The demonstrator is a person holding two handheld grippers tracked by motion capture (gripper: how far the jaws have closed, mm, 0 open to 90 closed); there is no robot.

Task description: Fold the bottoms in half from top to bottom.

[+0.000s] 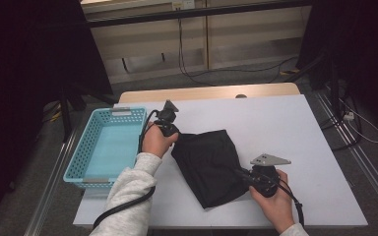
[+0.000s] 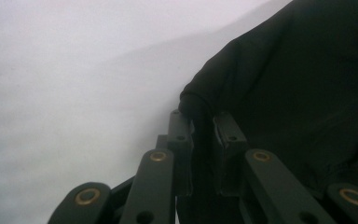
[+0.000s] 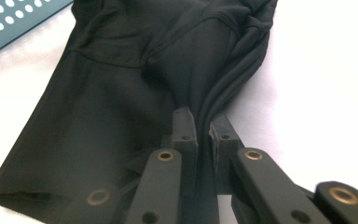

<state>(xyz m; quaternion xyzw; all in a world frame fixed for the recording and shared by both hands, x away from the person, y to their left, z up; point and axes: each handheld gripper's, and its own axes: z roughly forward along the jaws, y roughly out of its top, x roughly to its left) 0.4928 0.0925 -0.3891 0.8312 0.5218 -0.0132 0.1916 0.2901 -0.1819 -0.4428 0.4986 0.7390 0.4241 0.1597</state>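
A black folded garment (image 1: pixel 210 164) lies on the white table (image 1: pixel 285 128) between my two hands. My left gripper (image 1: pixel 176 137) holds its upper left corner; in the left gripper view the black cloth (image 2: pixel 298 84) is pinched between the gripper's (image 2: pixel 204 122) two jaws. My right gripper (image 1: pixel 241 173) grips the garment's right edge near the front. The right gripper view shows a bunched fold of the black garment (image 3: pixel 121 93) running into the gripper's (image 3: pixel 204 120) narrow jaw gap.
A light blue perforated basket (image 1: pixel 109 145) stands at the table's left side, its corner (image 3: pixel 14 21) also in the right gripper view. Bare tabletop lies to the right and behind the garment. Cables run across the floor beyond the table.
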